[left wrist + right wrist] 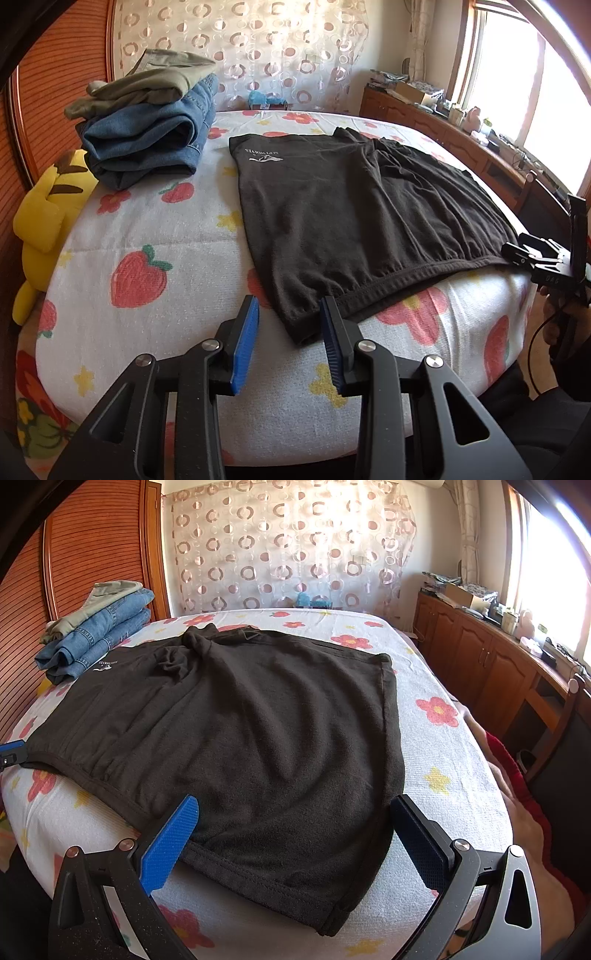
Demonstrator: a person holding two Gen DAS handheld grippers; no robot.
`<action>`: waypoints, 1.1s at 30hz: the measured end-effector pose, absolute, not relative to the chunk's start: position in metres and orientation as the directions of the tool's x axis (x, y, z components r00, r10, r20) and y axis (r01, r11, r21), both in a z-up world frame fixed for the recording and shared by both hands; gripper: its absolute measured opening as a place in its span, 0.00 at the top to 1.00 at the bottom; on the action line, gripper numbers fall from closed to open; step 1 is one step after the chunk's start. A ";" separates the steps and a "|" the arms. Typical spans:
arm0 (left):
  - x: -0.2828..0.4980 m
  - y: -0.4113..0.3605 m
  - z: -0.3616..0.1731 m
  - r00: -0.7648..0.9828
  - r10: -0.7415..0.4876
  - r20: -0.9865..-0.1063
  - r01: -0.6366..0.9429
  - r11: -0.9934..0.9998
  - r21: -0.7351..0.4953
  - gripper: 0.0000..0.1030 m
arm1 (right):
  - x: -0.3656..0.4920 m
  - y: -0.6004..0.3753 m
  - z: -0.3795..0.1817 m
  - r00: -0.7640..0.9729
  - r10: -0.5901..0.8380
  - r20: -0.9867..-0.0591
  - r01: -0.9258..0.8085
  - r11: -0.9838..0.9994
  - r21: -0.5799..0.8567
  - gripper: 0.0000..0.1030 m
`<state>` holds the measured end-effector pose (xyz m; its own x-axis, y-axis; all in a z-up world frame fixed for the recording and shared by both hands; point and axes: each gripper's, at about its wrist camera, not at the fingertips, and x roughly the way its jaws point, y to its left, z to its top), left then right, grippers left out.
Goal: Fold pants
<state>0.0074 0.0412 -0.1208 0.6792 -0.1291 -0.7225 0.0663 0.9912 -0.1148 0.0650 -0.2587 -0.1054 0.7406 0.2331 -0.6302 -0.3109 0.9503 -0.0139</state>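
The black pants (354, 221) are lying spread flat near the front edge of the bed (155, 229), waistband toward the person. The left gripper (290, 334) is hovering at the waistband's left corner, its jaws narrowed but still parted, the blue pads (243, 343) not yet pressing the cloth. The right gripper (291, 843) is standing wide open astride the right corner. The left pads are likely sitting only on the hem's edge, so the fabric could be slipping free on lifting, or one layer alone could be rising, skewing the fold.
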 end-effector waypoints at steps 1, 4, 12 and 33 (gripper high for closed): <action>0.007 0.040 -0.121 0.680 -0.134 -0.721 0.073 0.991 -0.114 0.72 | 0.069 -0.254 -0.106 0.741 0.233 -0.630 -0.311 0.950 -0.014 0.00; 0.007 0.038 -0.119 0.677 -0.162 -0.718 0.092 0.987 -0.135 0.89 | 0.071 -0.255 -0.107 0.741 0.234 -0.629 -0.312 0.950 -0.014 0.00; 0.010 0.035 -0.098 0.710 -0.189 -0.678 0.115 0.981 -0.153 0.95 | 0.072 -0.255 -0.107 0.739 0.233 -0.632 -0.312 0.950 -0.015 0.00; 0.068 -0.020 -0.039 0.733 -0.341 -0.589 0.310 0.938 -0.158 0.96 | 0.074 -0.256 -0.100 0.737 0.265 -0.622 -0.326 0.945 0.016 0.00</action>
<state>0.0682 -0.0203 -0.0395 0.7326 -0.3414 -0.5889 0.3097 0.9376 -0.1583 0.0744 -0.2562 -0.1002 0.7367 0.2647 -0.6222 -0.3263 0.9451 0.0158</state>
